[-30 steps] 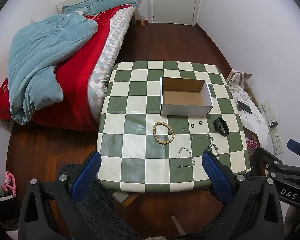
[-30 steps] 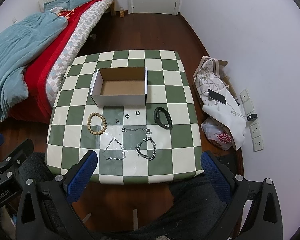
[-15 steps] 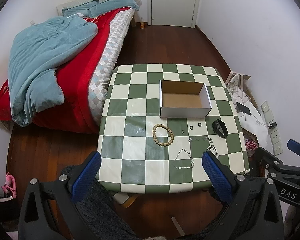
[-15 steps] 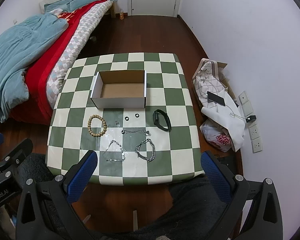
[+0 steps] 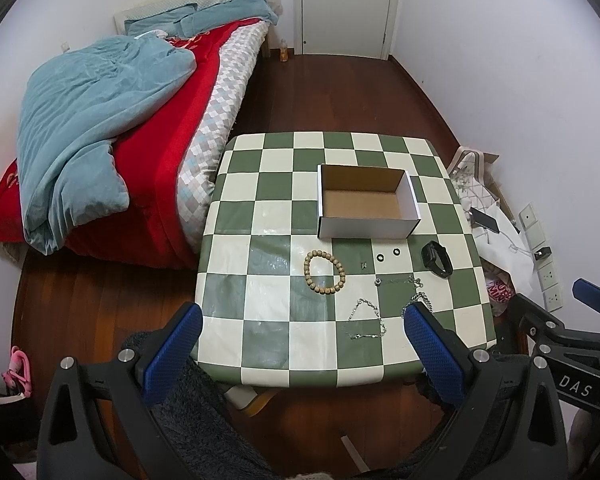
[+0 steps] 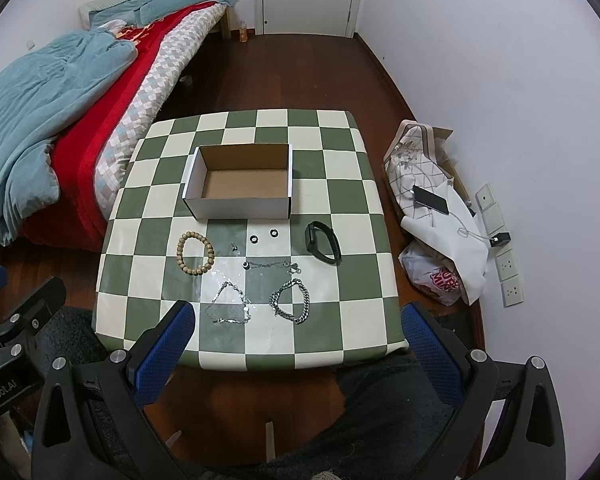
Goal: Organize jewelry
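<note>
An empty white cardboard box (image 5: 366,206) (image 6: 240,186) stands open on the green-and-white checked table (image 5: 260,288) (image 6: 340,280). In front of it lie a wooden bead bracelet (image 5: 324,272) (image 6: 195,254), two small black rings (image 5: 388,255) (image 6: 264,236), a black wristband (image 5: 436,259) (image 6: 323,242), a thin chain (image 6: 270,266), a fine silver bracelet (image 5: 366,319) (image 6: 230,304) and a chunky silver chain bracelet (image 6: 291,301). Both grippers hover high above the table's near edge. My left gripper (image 5: 300,322) is open and empty. My right gripper (image 6: 298,322) is open and empty too.
A bed (image 5: 112,128) with a red cover and a teal blanket borders the table's left side. Bags, a white cloth and a phone (image 6: 432,200) lie on the wooden floor to the right by the wall sockets. A closed door (image 5: 346,4) is at the back.
Both grippers have risen and drawn back a little, so the table looks smaller and more of the room shows. Nothing on the table has moved.
</note>
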Available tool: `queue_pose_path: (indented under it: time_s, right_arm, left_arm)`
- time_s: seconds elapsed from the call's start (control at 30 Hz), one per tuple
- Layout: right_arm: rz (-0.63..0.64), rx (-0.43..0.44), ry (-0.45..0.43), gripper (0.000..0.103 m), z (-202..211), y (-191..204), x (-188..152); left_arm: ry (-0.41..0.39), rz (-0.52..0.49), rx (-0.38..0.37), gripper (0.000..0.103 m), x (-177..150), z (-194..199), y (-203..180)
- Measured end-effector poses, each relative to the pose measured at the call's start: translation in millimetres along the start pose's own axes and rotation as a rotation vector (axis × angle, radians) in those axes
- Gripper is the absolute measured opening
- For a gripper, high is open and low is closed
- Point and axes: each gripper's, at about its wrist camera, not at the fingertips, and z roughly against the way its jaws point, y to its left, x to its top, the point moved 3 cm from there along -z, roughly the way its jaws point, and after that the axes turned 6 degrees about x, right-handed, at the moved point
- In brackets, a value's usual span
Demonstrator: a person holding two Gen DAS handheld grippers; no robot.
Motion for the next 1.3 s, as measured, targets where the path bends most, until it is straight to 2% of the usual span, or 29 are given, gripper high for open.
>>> queue_pose_path:
  time_s: [0.13, 0.23, 0.37, 0.53, 0.7, 0.87, 0.93, 1.0, 1.03, 1.13, 1.2, 1.3]
  right_arm:
    - [-0.021, 0.005, -0.003, 0.103, -3.7, -8.9, 3.0]
    - [-0.051, -0.024, -0.003, 0.103, -17.8, -21.8, -1.2]
    - [-0.110, -0.080, 0.028, 0.103, -62.7, -50.0, -8.0]
    - [-0.183, -0.091, 0.156, 0.103, -146.0, -75.1, -27.4]
    - [-0.217, -0.073, 0.255, 0.083, -215.0, -76.8, -53.0]
    - [-0.238, -0.052, 0.284, 0.071, -252.8, -72.6, -68.6]
    - [-0.240, -0.038, 0.293, 0.066, -260.1, -69.9, -73.4]
    - [-0.233, -0.025, 0.306, 0.054, -267.1, -67.3, -78.7]
    - [-0.229, -0.018, 0.305, 0.053, -269.1, -66.2, -81.3]
    - [-0.197, -0.010, 0.271, 0.040, -266.0, -64.3, -82.8]
    - [-0.182, -0.008, 0.262, 0.008, -263.3, -64.4, -84.5]
    - [-0.234, 0.014, 0.271, 0.008, -260.1, -78.3, -85.9]
  left_arm:
    - [-0.033, -0.006, 0.041, 0.103, 5.1, -2.8, -3.0]
    - [-0.081, -0.029, 0.133, 0.103, 11.9, -17.3, -5.3]
    - [-0.129, -0.088, 0.264, 0.103, 15.5, -55.0, -13.3]
    - [-0.045, -0.169, 0.302, 0.103, 2.0, -116.6, -23.0]
    - [0.052, -0.221, 0.296, 0.103, -17.5, -166.4, -40.4]
    - [0.151, -0.225, 0.256, 0.103, -35.3, -204.0, -51.0]
    - [0.186, -0.224, 0.228, 0.103, -43.0, -214.3, -54.6]
    - [0.207, -0.245, 0.200, 0.103, -52.7, -221.3, -62.8]
    - [0.213, -0.261, 0.182, 0.103, -57.5, -222.8, -67.3]
    - [0.221, -0.310, 0.153, 0.102, -71.7, -223.6, -78.7]
    - [0.230, -0.327, 0.131, 0.102, -78.5, -223.3, -84.2]
    - [0.235, -0.357, 0.106, 0.102, -86.4, -222.8, -92.6]
